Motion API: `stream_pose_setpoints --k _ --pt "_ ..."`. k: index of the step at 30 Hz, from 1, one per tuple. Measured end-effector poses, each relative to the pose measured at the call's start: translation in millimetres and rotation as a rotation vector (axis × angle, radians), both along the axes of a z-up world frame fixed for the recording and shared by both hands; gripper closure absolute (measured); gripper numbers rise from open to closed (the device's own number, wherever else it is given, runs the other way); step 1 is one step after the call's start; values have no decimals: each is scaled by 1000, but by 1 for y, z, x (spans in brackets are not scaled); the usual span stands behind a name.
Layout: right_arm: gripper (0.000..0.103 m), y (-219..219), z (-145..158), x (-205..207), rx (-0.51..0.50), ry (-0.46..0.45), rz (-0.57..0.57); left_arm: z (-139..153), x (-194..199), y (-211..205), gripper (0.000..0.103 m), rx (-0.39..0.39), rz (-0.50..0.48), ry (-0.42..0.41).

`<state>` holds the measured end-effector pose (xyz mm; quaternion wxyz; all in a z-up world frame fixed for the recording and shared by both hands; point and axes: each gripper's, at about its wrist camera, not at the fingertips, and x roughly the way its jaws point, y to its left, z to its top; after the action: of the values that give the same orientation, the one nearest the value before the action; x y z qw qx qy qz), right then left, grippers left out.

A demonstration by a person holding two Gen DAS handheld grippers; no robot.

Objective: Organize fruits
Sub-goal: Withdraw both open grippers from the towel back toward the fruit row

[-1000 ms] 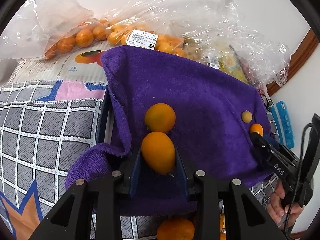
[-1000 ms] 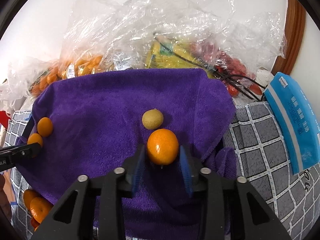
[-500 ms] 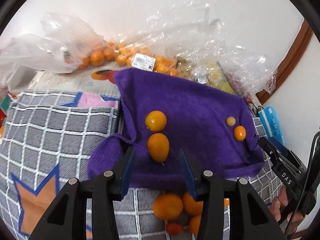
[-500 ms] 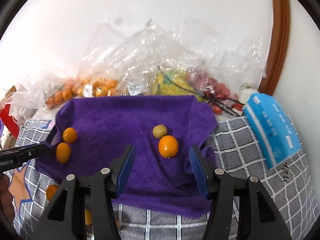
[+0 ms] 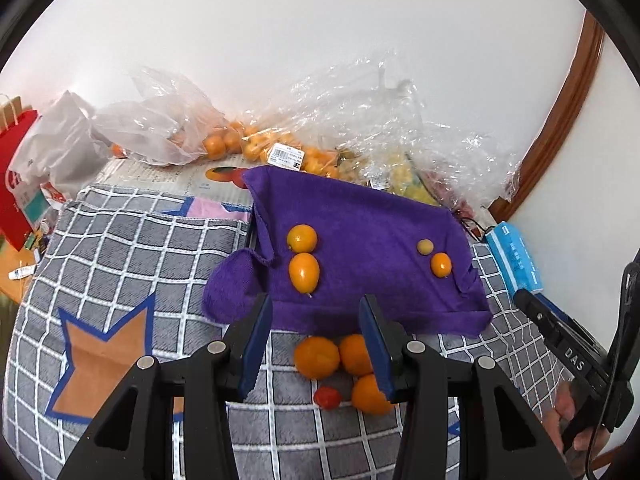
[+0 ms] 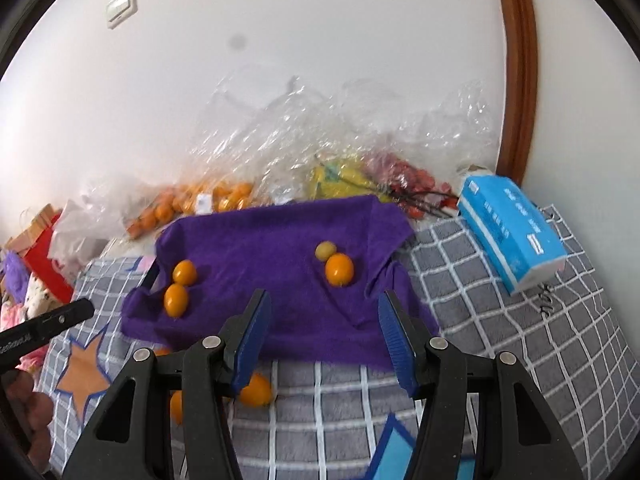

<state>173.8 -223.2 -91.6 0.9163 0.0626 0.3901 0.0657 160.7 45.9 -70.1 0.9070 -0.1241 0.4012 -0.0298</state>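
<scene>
A purple towel [image 5: 360,248] [image 6: 280,248] lies on the checked blanket. On its left side sit two orange fruits [image 5: 304,272] [image 6: 176,300], one behind the other. On its right side sit a small yellow-green fruit [image 5: 425,246] [image 6: 325,249] and an orange fruit [image 5: 441,264] [image 6: 339,269], touching. My left gripper [image 5: 316,344] is open and empty, in front of the towel's near edge. My right gripper [image 6: 324,336] is open and empty, also in front of the towel. Loose oranges [image 5: 318,356] [image 6: 256,390] and a small red fruit [image 5: 327,397] lie on the blanket below the towel.
Clear plastic bags of oranges [image 5: 248,144] [image 6: 192,204] and other fruit [image 6: 344,172] are piled against the white wall. A blue tissue pack [image 6: 512,232] [image 5: 516,260] lies to the right. A red bag [image 5: 20,184] stands at the left.
Both grippers opened, left their oranges on the towel, and pulled back and up away from it. More of the blanket and the loose fruit has come into view.
</scene>
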Motion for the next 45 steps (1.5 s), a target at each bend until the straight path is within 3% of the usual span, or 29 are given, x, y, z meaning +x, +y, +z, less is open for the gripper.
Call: stream_pose_setpoints --k 11,21,33,45 --pt "47 6 14 -49 -44 -65 22 15 -49 -9 61 47 -35 -87" --pt "47 6 19 -73 -38 -74 27 20 -67 -20 55 42 -64 -95" --pt "47 14 26 -82 -41 -70 48 27 -78 -22 49 36 -73 -109" --pt "47 22 11 -83 -60 -66 58 13 -80 -18 48 41 -73 -83"
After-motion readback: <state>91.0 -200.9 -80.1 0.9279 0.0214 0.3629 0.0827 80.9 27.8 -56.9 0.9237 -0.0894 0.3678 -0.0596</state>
